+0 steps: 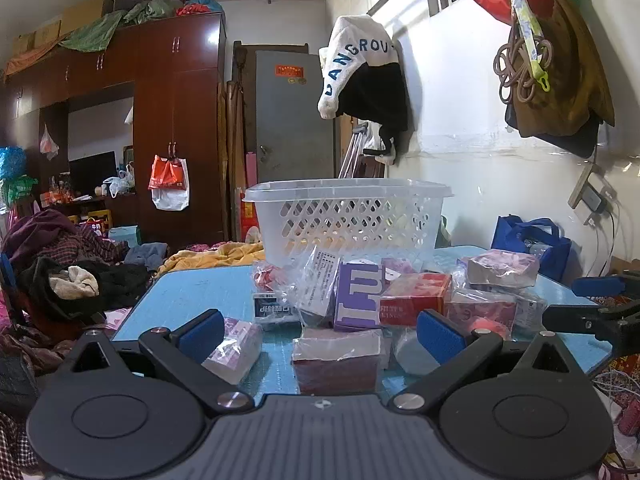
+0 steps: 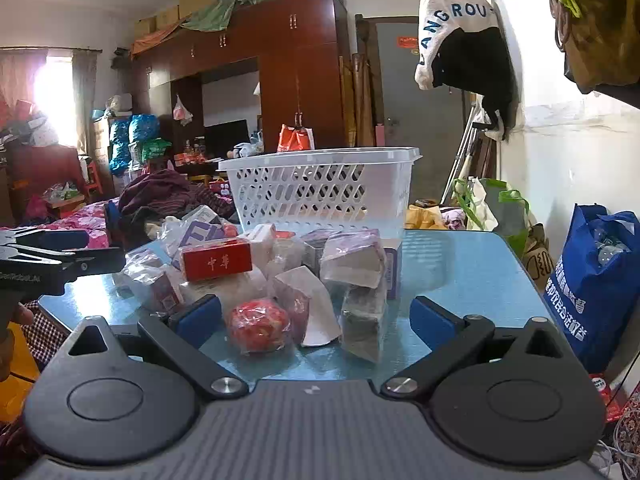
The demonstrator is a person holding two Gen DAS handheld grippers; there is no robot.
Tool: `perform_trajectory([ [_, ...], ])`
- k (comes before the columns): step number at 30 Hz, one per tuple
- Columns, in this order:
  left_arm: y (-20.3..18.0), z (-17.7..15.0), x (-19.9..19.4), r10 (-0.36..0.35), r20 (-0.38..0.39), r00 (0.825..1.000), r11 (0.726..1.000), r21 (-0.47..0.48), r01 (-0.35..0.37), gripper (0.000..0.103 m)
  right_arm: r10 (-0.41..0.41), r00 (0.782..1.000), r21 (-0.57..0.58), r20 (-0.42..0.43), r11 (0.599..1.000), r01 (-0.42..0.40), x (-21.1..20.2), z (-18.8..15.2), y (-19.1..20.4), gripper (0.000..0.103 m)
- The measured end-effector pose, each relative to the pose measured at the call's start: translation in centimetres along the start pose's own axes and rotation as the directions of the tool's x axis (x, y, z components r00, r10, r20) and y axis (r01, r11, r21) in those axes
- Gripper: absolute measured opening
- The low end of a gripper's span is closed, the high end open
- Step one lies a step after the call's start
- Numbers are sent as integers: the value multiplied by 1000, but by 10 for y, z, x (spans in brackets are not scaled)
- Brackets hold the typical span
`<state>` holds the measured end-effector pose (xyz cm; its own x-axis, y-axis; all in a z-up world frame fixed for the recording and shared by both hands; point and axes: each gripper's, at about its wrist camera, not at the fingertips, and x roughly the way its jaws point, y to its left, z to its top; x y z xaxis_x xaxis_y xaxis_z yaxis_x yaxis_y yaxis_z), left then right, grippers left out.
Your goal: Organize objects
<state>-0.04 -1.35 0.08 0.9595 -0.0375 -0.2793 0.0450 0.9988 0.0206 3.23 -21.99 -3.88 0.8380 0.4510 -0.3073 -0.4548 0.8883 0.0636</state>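
Observation:
A heap of small wrapped boxes lies on the blue table (image 1: 192, 296) (image 2: 460, 264), in front of a white plastic basket (image 1: 348, 220) (image 2: 320, 192). In the heap are a purple box (image 1: 358, 296), a red box (image 1: 414, 298) (image 2: 218, 264) and a red round packet (image 2: 258, 324). My left gripper (image 1: 320, 330) is open at the near edge, a dark red wrapped box (image 1: 338, 364) lying between its fingers untouched. My right gripper (image 2: 316, 316) is open too, with the red packet and a grey wrapped box (image 2: 364, 320) between its fingers. Each gripper shows at the side of the other's view.
A blue shopping bag (image 2: 596, 276) (image 1: 532, 244) stands right of the table by the white wall. Heaped clothes (image 1: 68, 264) cover a bed to the left. A dark wooden wardrobe (image 1: 176, 120) and a grey door (image 1: 294, 116) stand behind.

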Motion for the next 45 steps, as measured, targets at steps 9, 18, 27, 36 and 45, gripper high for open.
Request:
perform_trajectory([
  [9, 1, 0, 1, 0, -4, 1000, 1000, -3, 0, 103, -8, 1000, -9, 6, 1000, 8, -1, 1, 0, 103],
  [18, 2, -1, 2, -2, -8, 1000, 1000, -2, 2, 103, -4, 1000, -11, 7, 1000, 4, -2, 0, -1, 103],
  [27, 2, -1, 3, -5, -12, 1000, 1000, -4, 5, 103, -2, 1000, -11, 15, 1000, 2, -2, 1, -1, 103],
  [36, 2, -1, 3, -8, -12, 1000, 1000, -7, 8, 103, 6, 1000, -7, 23, 1000, -6, -2, 1, -1, 103],
  [45, 2, 0, 4, -10, -14, 1000, 1000, -8, 10, 103, 10, 1000, 2, 27, 1000, -10, -1, 1, -2, 103],
])
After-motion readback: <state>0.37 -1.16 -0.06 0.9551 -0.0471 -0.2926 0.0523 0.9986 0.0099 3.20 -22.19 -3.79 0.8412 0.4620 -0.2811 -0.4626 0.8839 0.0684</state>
